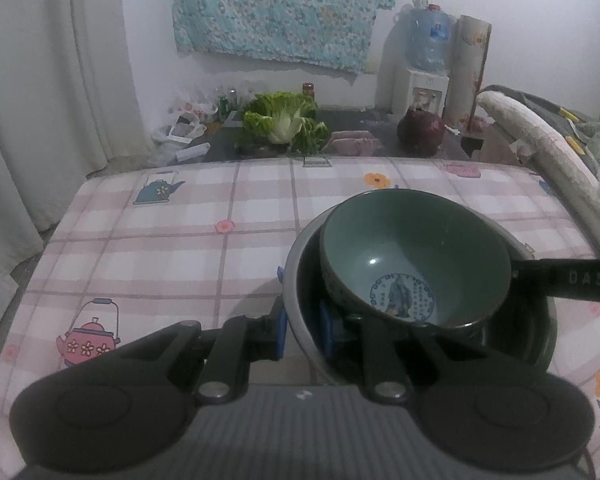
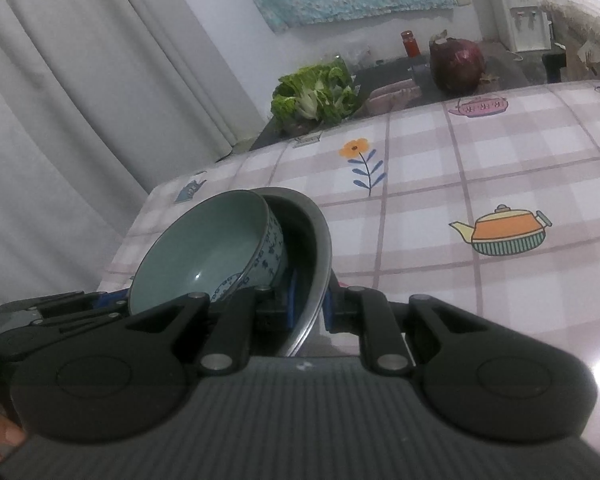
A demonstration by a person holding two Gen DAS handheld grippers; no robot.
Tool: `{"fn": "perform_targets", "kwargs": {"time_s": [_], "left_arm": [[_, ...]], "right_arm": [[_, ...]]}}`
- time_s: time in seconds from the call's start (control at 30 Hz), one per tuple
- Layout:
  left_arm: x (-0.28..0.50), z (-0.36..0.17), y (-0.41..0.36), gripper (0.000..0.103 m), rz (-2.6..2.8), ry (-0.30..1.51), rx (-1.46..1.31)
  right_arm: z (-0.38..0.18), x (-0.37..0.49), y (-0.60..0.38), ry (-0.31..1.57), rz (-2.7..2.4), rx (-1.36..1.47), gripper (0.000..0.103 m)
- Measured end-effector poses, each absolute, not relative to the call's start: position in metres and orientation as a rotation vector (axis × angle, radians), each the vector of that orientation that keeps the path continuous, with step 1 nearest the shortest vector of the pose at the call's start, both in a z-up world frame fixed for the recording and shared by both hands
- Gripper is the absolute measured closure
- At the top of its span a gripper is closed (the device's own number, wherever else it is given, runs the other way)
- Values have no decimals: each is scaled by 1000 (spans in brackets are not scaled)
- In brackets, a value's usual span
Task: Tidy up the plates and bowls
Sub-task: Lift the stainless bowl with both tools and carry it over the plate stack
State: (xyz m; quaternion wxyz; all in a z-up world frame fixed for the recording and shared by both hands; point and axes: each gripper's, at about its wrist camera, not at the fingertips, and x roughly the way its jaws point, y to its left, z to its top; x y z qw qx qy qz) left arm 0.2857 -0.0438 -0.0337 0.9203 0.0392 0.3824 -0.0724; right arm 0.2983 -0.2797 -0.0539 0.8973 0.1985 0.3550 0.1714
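Steel rim fills the left wrist view: the left gripper (image 1: pixel 303 330) is closed on the near-left wall of the metal bowl (image 1: pixel 296 264), one blue pad outside, one inside. A green ceramic bowl (image 1: pixel 412 248) sits tilted in it, figure medallion at its bottom. Both are over the checked tablecloth of the table (image 1: pixel 160 240); a cabbage (image 1: pixel 284 122) lies beyond.

Right wrist view: the right gripper (image 2: pixel 309 306) pinches the metal bowl's (image 2: pixel 316 240) near rim between blue pads. The ceramic bowl (image 2: pixel 204 252) leans inside, toward the left gripper (image 2: pixel 108 304).
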Motion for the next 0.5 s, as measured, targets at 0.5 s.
{"fn": "perform_targets", "kwargs": {"time_s": [0.5], "left_arm": [[260,-2,-38,86,-142,750,49]], "right_arm": [[-25,270,-278,703,367,419,90]]}}
